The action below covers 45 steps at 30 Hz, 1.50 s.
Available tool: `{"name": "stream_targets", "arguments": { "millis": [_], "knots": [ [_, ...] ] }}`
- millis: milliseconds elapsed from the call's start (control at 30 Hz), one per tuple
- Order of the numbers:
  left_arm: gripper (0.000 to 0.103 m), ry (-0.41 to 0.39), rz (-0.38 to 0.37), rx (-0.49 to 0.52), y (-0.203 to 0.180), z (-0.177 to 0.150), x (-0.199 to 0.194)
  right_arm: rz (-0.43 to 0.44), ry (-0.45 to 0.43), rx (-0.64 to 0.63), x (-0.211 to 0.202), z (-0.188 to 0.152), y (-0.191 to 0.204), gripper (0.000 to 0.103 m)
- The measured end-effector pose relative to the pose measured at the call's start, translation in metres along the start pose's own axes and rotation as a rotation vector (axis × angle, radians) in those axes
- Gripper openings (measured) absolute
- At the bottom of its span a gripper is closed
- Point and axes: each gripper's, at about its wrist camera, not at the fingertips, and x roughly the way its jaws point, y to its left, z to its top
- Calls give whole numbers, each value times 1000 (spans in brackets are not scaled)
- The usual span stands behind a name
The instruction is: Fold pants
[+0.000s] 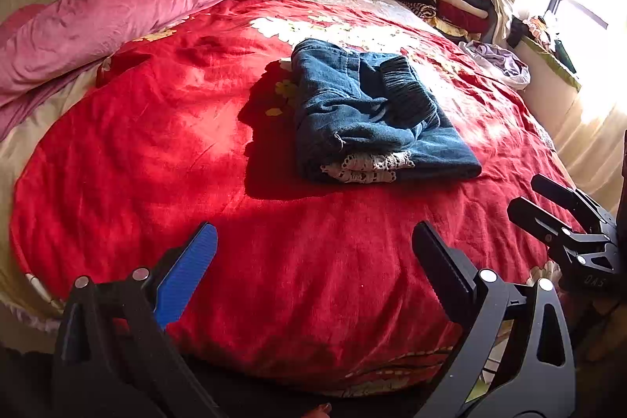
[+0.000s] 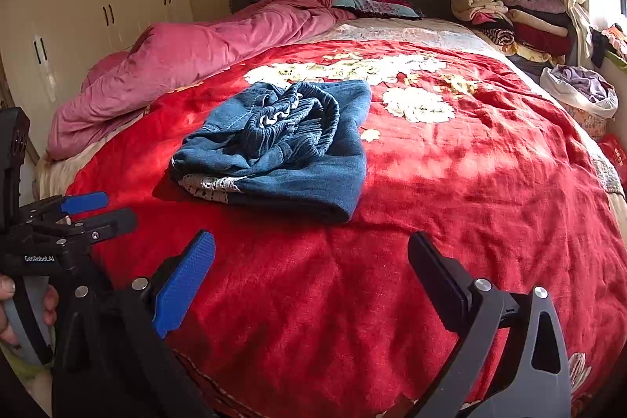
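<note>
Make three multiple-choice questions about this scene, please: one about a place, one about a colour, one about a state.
1. Where do the pants lie?
A. on the red blanket
B. on the pink duvet
C. on the floor

2. What colour are the pants?
A. black
B. blue
C. white

3. How is the left gripper?
A. shut on the pants
B. shut on nothing
C. open, holding nothing

Answers:
1 A: the folded bundle sits in the middle of the red blanket, apart from the pink duvet.
2 B: the denim is blue, with only a white lace trim at the hem.
3 C: its fingers stand wide apart over bare blanket, short of the pants.
</note>
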Motion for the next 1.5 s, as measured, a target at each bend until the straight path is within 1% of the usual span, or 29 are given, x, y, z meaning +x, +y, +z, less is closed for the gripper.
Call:
{"name": "stream_targets", "arguments": {
  "millis": [800, 1500],
  "knots": [
    [93, 4, 13, -12, 4, -2, -1, 0, 0, -6, -1, 0, 3, 98],
    [93, 16, 44, -15, 7, -4, -1, 0, 5, -15, -1, 0, 6, 98]
  ]
}}
